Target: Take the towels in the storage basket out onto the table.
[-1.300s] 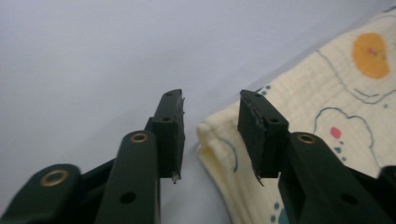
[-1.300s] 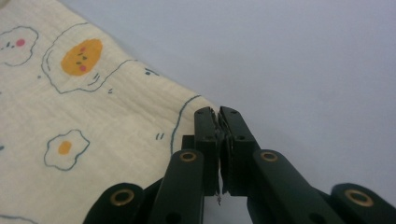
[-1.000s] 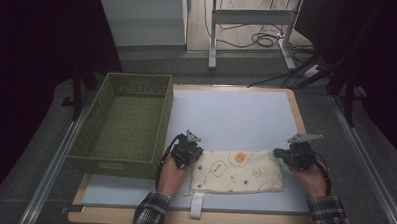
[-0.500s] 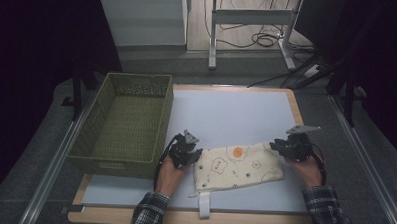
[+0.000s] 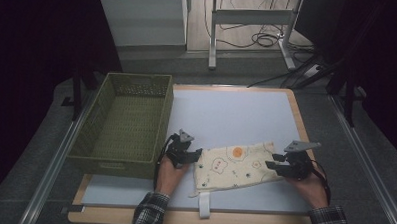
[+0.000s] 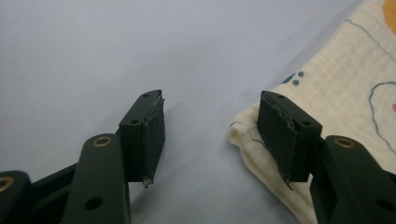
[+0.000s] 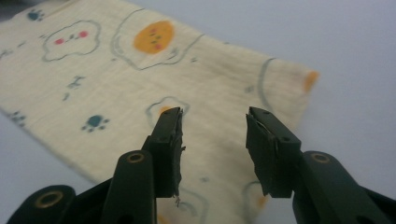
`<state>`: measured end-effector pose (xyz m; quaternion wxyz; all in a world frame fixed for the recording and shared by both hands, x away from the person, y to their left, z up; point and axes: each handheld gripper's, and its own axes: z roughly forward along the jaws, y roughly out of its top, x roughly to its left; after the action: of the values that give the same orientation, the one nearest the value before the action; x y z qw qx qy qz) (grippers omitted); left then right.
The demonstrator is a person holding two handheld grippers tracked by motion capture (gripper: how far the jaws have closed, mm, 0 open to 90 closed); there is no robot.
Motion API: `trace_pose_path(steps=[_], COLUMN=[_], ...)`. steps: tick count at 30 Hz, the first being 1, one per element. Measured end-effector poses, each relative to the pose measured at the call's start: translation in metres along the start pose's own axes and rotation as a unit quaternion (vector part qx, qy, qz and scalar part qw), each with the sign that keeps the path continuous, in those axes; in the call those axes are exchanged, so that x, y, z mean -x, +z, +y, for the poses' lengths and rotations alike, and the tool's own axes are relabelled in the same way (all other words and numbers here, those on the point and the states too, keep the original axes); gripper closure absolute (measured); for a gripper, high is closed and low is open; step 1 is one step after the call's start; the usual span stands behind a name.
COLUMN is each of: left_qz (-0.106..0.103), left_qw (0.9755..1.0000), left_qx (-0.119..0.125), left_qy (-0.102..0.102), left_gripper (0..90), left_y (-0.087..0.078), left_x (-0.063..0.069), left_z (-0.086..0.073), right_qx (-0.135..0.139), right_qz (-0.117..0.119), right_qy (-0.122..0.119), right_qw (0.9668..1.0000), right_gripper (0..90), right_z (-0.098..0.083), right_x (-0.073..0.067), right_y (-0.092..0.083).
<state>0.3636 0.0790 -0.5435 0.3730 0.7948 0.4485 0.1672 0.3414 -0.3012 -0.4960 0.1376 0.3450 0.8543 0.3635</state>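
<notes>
There, cloth (image 5: 234, 165) between both tools.

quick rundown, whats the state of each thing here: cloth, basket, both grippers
cloth: lying flat on the table, slightly skewed, held by neither gripper
basket: upright, open-topped, nothing in it
left gripper: jaws open, at the cloth's left corner, one jaw over the fabric
right gripper: jaws open, over the cloth's right end

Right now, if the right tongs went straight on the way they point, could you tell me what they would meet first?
Probably the patterned cloth: the open right tongs point over its end, though their height above it is unclear.
</notes>
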Motion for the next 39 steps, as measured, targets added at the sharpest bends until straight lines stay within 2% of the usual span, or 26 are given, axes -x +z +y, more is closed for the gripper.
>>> trace_pose_path(steps=[9,10,11,14,15,16,22,23,24,26,28,29,30,33,39], left_qz=[0.001,0.001,0.001,0.001,0.001,0.001,0.001,0.001,0.001,0.001,0.001,0.001,0.001,0.001,0.001], left_qw=[1.0000,1.0000,1.0000,1.0000,1.0000,1.0000,1.0000,1.0000,1.0000,1.0000,1.0000,1.0000,1.0000,1.0000,1.0000], left_qx=[0.001,0.001,0.001,0.002,0.002,0.002,0.001,0.001,0.001,0.002,0.001,0.001,0.001,0.001,0.001], left_qy=[0.001,0.001,0.001,0.000,0.000,0.000,0.001,0.001,0.002,0.000,0.001,0.001,0.001,0.002,0.002], left_gripper=[41.6,41.6,41.6,41.7,41.7,41.7,41.8,41.8,41.8,41.8,41.8,41.9,41.8,41.8,41.9], left_y=[0.000,0.000,0.000,0.000,0.000,0.000,0.000,0.000,0.000,0.000,0.000,0.000,0.000,0.000,0.000], left_x=[0.000,0.000,0.000,0.000,0.000,0.000,0.000,0.000,0.000,0.000,0.000,0.000,0.000,0.000,0.000], left_z=[-0.001,-0.001,-0.001,-0.001,-0.001,-0.001,-0.001,-0.001,-0.001,-0.001,-0.001,-0.001,-0.001,-0.001,-0.001], right_qx=[-0.001,-0.001,0.000,-0.001,-0.001,-0.001,-0.005,-0.005,-0.005,-0.005,-0.010,-0.010,-0.011,-0.013,-0.013], right_qz=[0.034,0.034,0.043,0.048,0.051,0.062,0.085,0.085,0.098,0.103,0.117,0.117,0.129,0.133,0.160], right_qy=[-0.031,-0.031,-0.039,-0.046,-0.050,-0.057,-0.080,-0.080,-0.085,-0.088,-0.099,-0.099,-0.106,-0.114,-0.135], right_qw=[0.9989,0.9989,0.9983,0.9978,0.9974,0.9964,0.9932,0.9932,0.9915,0.9908,0.9881,0.9881,0.9859,0.9845,0.9778], right_gripper=[51.8,51.8,51.6,51.6,51.6,51.6,51.9,51.9,52.1,52.1,56.2,56.2,57.7,59.3,63.1], right_z=[0.006,0.006,0.009,0.011,0.012,0.015,0.021,0.021,0.024,0.025,0.029,0.029,0.032,0.034,0.048], right_x=[-0.037,-0.037,-0.046,-0.053,-0.056,-0.066,-0.091,-0.091,-0.102,-0.106,-0.121,-0.121,-0.130,-0.138,-0.164], right_y=[0.009,0.009,0.013,0.016,0.017,0.022,0.037,0.037,0.042,0.044,0.052,0.052,0.058,0.062,0.078])
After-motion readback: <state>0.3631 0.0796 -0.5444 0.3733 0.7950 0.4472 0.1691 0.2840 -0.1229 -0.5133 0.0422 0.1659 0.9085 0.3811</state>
